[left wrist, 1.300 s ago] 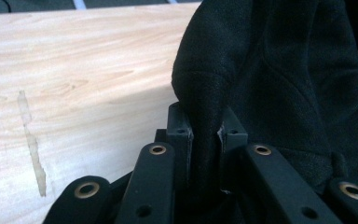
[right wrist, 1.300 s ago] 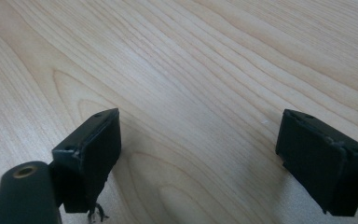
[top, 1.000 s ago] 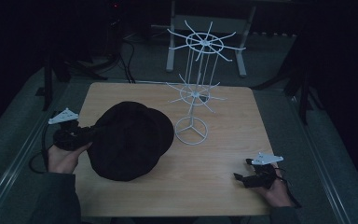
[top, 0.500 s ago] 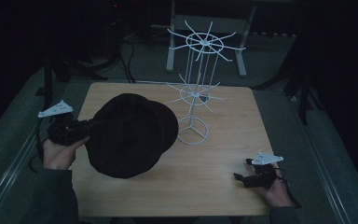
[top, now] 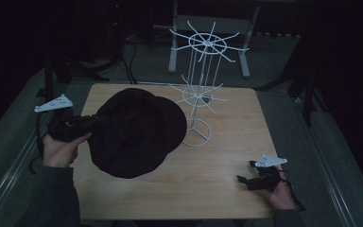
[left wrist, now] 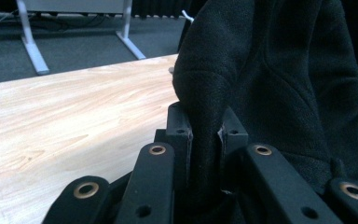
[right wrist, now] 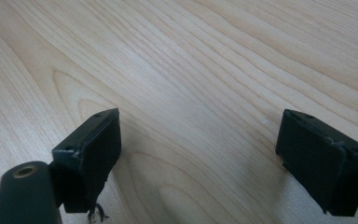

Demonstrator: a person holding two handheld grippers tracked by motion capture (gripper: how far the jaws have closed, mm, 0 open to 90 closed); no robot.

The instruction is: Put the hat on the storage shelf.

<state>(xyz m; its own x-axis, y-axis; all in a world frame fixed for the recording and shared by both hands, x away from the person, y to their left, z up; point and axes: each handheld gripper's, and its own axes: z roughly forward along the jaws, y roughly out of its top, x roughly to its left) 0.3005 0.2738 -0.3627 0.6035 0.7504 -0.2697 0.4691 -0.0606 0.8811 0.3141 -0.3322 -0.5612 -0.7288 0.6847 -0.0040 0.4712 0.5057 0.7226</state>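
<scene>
Left gripper [top: 92,124] jaws clamped on hat [top: 137,131] brim, hat held above counter [top: 227,179] left half, beside rack [top: 199,94]. Right gripper [right wrist: 200,154] jaws wide, near counter's right front corner.

Black tools [left wrist: 205,140] with brass-ringed holes and grey three-cornered plates [top: 53,103]; the person wears dark sleeves [top: 52,198].

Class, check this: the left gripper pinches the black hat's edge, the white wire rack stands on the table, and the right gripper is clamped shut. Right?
One mistake: the right gripper is open, its jaws wide apart over bare table, as the right gripper view shows. The left gripper does pinch the black hat, and the white wire rack stands on the table.
</scene>
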